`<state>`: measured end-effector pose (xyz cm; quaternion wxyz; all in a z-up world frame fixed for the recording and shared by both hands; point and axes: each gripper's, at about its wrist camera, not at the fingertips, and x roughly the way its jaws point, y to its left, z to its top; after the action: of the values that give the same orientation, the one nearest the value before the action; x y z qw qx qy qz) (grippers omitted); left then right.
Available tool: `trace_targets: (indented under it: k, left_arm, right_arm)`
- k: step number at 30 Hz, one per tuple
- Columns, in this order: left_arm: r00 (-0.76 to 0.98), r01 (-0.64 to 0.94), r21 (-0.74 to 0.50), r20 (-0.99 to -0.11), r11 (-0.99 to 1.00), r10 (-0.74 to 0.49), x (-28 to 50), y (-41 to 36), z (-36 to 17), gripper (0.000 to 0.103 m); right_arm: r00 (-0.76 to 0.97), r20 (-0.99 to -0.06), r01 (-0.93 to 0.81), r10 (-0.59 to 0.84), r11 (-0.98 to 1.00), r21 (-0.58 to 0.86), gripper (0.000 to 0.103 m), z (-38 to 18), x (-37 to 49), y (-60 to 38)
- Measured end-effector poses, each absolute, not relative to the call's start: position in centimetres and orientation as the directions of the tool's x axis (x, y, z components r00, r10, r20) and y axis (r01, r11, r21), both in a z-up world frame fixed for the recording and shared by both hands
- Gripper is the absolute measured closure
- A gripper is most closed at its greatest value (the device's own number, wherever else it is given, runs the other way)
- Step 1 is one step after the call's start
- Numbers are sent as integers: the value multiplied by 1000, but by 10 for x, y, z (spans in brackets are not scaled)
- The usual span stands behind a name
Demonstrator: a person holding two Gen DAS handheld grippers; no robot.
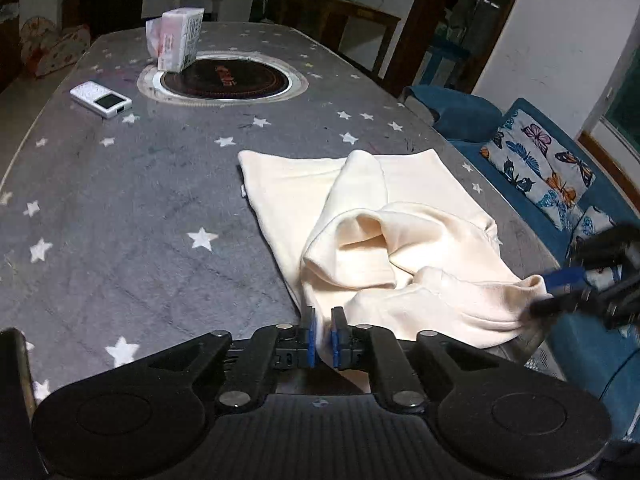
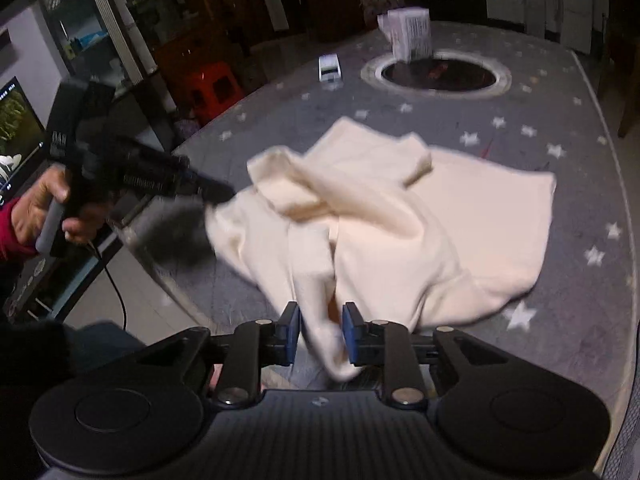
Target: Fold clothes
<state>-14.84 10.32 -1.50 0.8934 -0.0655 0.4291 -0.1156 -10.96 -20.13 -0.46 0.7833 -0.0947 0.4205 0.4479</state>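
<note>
Left wrist view: on the star-patterned table (image 1: 120, 200) a tissue pack (image 1: 180, 38) and a white remote (image 1: 101, 99) lie far off. The left gripper (image 1: 323, 334), jaws narrow, pinches the near edge of the cream garment (image 1: 380, 236).

Right wrist view: the right gripper (image 2: 320, 334) clamps a cream fold; the garment spreads beyond, blurred.

- A garment (image 1: 384, 232) lies rumpled on a table (image 1: 120, 200), toward its near right edge.
- At eleven o'clock beyond it, a round inset (image 1: 224, 78) sits in the tabletop.
- A box (image 1: 178, 38) stands on the inset's far left rim.
- A small device (image 1: 101, 99) lies left of the inset.
</note>
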Motion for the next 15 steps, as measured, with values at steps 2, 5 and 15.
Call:
trace_targets:
  k: [2, 5, 15]
  left_arm:
    - [621, 150, -200, -743, 968, -250, -148, 103, -12, 81]
    - [632, 146, -204, -734, 968, -250, -144, 102, -10, 78]
    - [651, 107, -180, -730, 978, -206, -145, 108, -11, 55]
  right_arm:
    - [290, -729, -786, 620, 589, 188, 76, 4, -103, -196]
    - [359, -712, -808, 604, 583, 87, 61, 4, -91, -172]
    - [348, -730, -886, 588, 460, -53, 73, -31, -60, -85]
